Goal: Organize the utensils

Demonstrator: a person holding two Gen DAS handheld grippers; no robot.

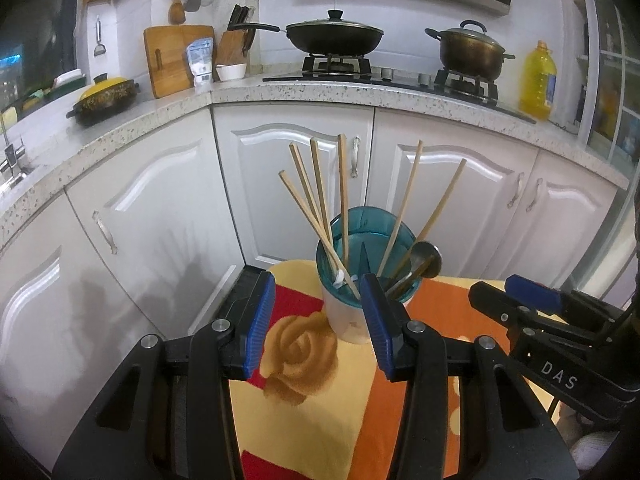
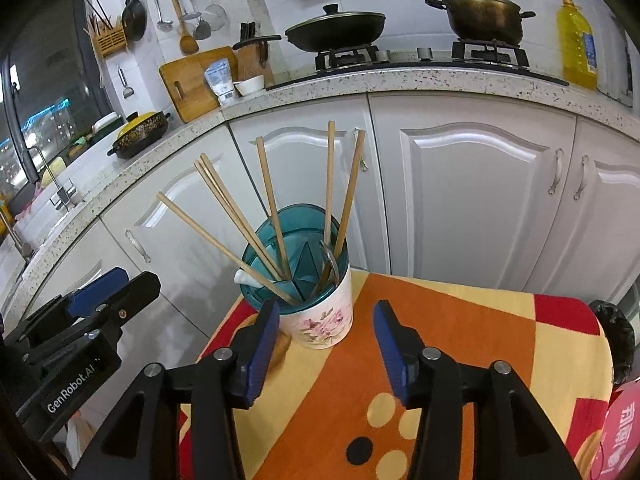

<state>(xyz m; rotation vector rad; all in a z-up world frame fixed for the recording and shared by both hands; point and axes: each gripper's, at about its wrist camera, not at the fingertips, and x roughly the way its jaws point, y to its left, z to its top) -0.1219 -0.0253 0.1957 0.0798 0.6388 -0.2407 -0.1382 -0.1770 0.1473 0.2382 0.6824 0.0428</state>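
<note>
1. Currently, the utensil holder stands upright on the patterned cloth, near the cloth's far edge. It is a white cup with a pink floral print and a teal divided insert seated in its top.
2. Wooden chopsticks stand in the insert and fan outward. In the left wrist view, four lean in the left-hand compartment and two lean to the right.
3. Metal spoons rest in the right-hand compartment, their bowls above the rim. A white utensil pokes over the rim on the left side; its type cannot be determined.
4. Left gripper: jaws spread apart, nothing between the blue pads. The holder sits just beyond the fingertips, offset toward the right pad. Whether that pad touches the cup cannot be determined.
5. Right gripper: jaws spread apart, nothing held. The holder stands just beyond the fingertips, close to the left pad.
6. Each gripper appears at the edge of the other's view; both point toward the holder from the near side.
7. Background: white cabinets under a speckled countertop, a stove carrying a lidded wok and a lidded pot, and a yellow oil bottle.
</note>
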